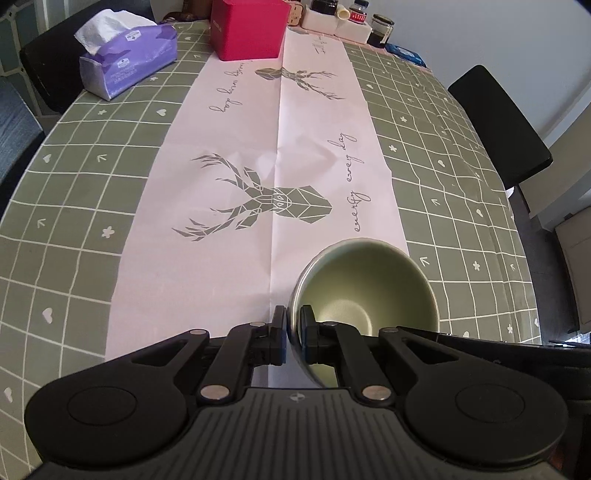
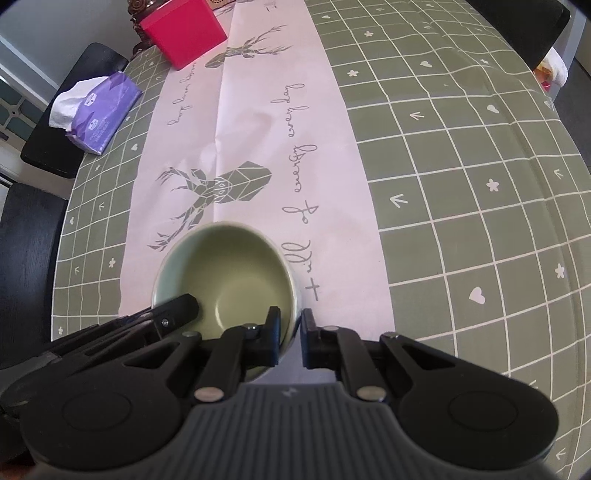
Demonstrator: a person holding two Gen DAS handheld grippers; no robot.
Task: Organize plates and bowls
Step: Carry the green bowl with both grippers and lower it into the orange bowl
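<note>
Green bowl (image 1: 364, 291) held above the pale runner (image 1: 258, 147) of the tablecloth (image 1: 74, 240), toward the near edge of the table, gripped from both sides at once. Left gripper (image 1: 293, 325) pinching the bowl's left wall, one finger outside, the other inside the rim, jaws drawn nearly together on the thin wall. Right gripper (image 2: 290, 332) straddling the opposite wall the same way, inner finger inside the bowl, outer finger close beside the rim; whether that outer pad actually presses the wall cannot be told for certain, since a narrow gap seems to show there. In the right wrist view, tip of the left gripper visible reaching over the rim on the far side.

Probable reason for the double grip: steadying a smooth, round bowl that could swivel in a single pinch, and keeping it level while carrying or handing it across. Bowl looks tilted slightly toward the cameras and empty inside.

No plates or other bowls in sight, so destination unclear. Far end of the table crowded: purple tissue pack (image 1: 127, 61) near the far left corner, red box (image 1: 249, 27) on the runner, jars (image 1: 382, 29) at the far edge. Black chair (image 1: 498, 125) at the right side.
</note>
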